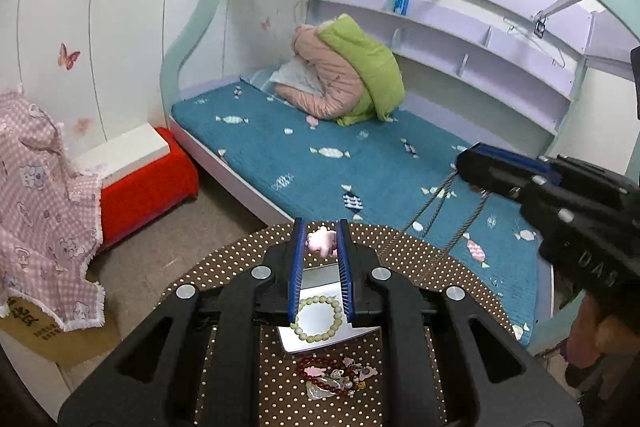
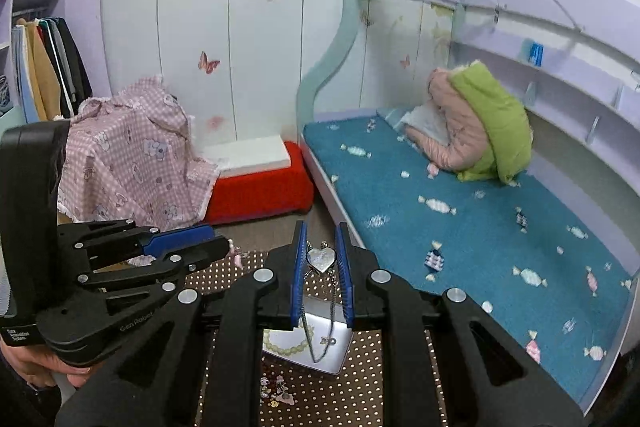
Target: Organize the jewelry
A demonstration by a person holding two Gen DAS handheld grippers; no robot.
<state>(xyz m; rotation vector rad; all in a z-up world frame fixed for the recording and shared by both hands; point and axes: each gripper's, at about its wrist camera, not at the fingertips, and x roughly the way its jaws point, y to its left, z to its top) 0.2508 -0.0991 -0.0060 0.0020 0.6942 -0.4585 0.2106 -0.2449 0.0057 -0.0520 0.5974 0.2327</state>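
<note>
L tongs (image 1: 321, 245) nipping 1 pink charm (image 1: 319, 242) | R tongs (image 2: 321, 247) nipping 1 heart necklace (image 2: 321, 258) | below both: 1 bead bracelet (image 1: 316, 319) in tray (image 1: 320, 341), near table edge (image 1: 240, 251)

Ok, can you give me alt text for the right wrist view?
The right gripper, jaws shut on a heart pendant, dangles its chain over a tray holding a pale bead bracelet. The left gripper is alongside.

place: child's bedroom | signs: bunk bed (image 2: 460, 223), butterfly wall stickers (image 2: 209, 63), hanging clothes (image 2: 48, 67)
</note>
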